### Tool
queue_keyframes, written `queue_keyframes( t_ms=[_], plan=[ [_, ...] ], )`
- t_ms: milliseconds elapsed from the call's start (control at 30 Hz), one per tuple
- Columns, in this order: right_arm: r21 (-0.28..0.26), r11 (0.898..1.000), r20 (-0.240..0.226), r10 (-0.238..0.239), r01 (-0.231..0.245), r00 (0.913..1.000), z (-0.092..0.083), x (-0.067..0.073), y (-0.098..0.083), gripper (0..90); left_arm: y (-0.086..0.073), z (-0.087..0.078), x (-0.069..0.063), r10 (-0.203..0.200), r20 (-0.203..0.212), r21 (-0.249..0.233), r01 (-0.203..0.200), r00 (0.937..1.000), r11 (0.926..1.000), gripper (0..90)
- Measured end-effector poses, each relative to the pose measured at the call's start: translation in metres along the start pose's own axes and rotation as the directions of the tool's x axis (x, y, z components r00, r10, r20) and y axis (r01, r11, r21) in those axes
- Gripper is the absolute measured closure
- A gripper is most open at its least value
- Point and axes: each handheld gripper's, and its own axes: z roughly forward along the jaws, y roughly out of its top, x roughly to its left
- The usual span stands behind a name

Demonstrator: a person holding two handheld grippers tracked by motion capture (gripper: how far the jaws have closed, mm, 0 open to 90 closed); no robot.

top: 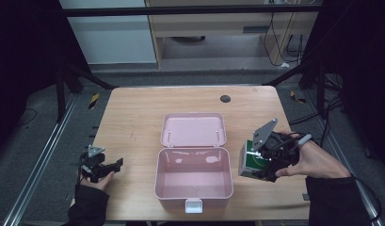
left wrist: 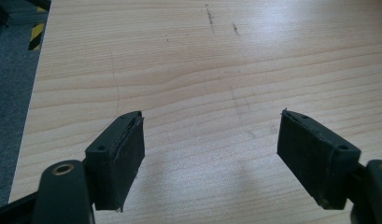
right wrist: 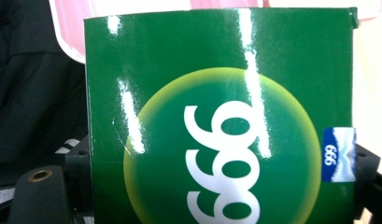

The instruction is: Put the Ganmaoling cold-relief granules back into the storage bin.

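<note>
Right tongs [top: 261, 165] clamped on green carton [top: 251, 161], held clear of the worktop [top: 133, 117] just right of the open pink box [top: 194, 190]. Left tongs [top: 104, 168] idle near the worktop's left edge, jaws spread, nothing between. Likely step: carry carton into the box tray. Advice: lift above the right wall, keep carton level, centre over the tray, lower until it seats, then release.

Looks like a lab recording bay: wooden counter [top: 133, 117] inside a dark metal frame [top: 190, 10], hazard-striped tape [top: 94, 100] on grey carpet [top: 35, 122], loose cables [top: 286, 47] under a desk [top: 228, 23] behind.
</note>
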Motion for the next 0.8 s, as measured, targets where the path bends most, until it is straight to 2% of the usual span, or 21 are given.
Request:
queue_keyframes(
  t_ms=[300,533,800],
  plan=[
    [-0.005,1.000,0.003,-0.014,0.014,0.9999,-0.010,0.002,0.018,15.9,0.000,0.000,0.000,0.001,0.000,0.000,-0.001,1.0000,1.0000,22.4],
    [0.004,0.999,-0.010,-0.043,0.044,0.9990,-0.008,0.005,0.034,15.9,0.000,0.000,0.000,-0.001,0.003,0.000,0.001,1.0000,1.0000,22.5],
    [-0.015,0.998,-0.024,-0.068,0.068,0.9974,-0.004,0.007,0.049,15.9,0.000,0.000,0.000,0.001,0.004,0.001,-0.001,1.0000,1.0000,22.5]
  ],
)
